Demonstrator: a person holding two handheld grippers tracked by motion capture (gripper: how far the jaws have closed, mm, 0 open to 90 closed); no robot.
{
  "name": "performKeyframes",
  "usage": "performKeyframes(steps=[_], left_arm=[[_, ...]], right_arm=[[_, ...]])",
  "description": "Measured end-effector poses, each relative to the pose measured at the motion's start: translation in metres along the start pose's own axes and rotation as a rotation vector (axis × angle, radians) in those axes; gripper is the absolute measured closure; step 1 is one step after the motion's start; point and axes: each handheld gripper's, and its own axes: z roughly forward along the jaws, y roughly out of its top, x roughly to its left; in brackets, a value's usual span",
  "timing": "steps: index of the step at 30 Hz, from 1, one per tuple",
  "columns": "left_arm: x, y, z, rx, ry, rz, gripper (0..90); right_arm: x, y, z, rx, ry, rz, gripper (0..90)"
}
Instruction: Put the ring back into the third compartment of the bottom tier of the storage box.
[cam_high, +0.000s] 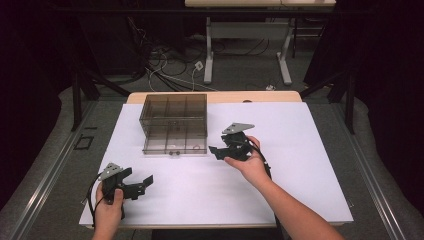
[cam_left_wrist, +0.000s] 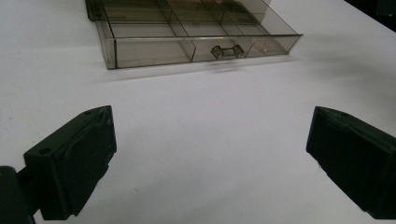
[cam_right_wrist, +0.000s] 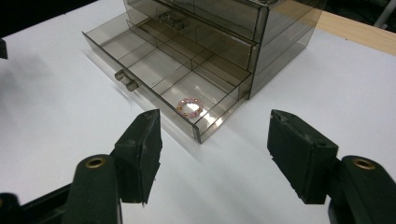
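A smoky clear drawer cabinet (cam_high: 175, 117) stands at the back left of the white tabletop (cam_high: 300, 165). Its bottom drawer (cam_right_wrist: 149, 65) is pulled out, handle (cam_right_wrist: 125, 80) facing the person. A small pink bead ring (cam_right_wrist: 189, 107) lies in the drawer's end compartment, on the side nearest my right gripper. My right gripper (cam_high: 218, 144) hovers just right of the drawer front, open, jaws pointing at the cabinet with nothing between them (cam_right_wrist: 217, 128). My left gripper (cam_high: 139, 176) is held low near the front left edge, open and empty (cam_left_wrist: 212, 126), facing the drawer (cam_left_wrist: 196, 42).
The white sheet covers a wooden table whose bare strip (cam_high: 260, 96) shows at the back. Beyond it are floor cables (cam_high: 170, 70) and the legs of another table (cam_high: 208, 55). Grey floor and a rail (cam_high: 45, 165) flank the table's left side.
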Motion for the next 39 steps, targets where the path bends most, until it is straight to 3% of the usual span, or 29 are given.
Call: performKeyframes(steps=[5,8,10,18,28,39], left_arm=[[-0.002,0.000,0.002,-0.005,0.001,0.012,1.8],[-0.003,0.000,0.003,-0.005,-0.001,0.021,1.0],[-0.004,0.000,0.003,-0.009,-0.012,0.037,0.3],[-0.007,0.000,0.004,-0.023,0.013,0.056,0.3],[-0.013,0.002,0.005,-0.050,0.032,0.076,0.3],[-0.016,0.001,0.007,-0.051,0.022,0.074,0.3]], right_arm=[[-0.002,-0.007,-0.009,-0.014,0.016,0.022,25.1],[-0.002,-0.011,-0.011,-0.038,-0.008,0.017,16.1],[-0.002,-0.013,-0.013,-0.043,-0.018,0.019,14.6],[-0.001,-0.025,-0.022,-0.056,-0.045,0.020,6.2],[-0.004,-0.040,-0.035,-0.066,-0.089,0.034,4.3],[-0.006,-0.057,-0.054,-0.102,-0.126,0.045,4.8]])
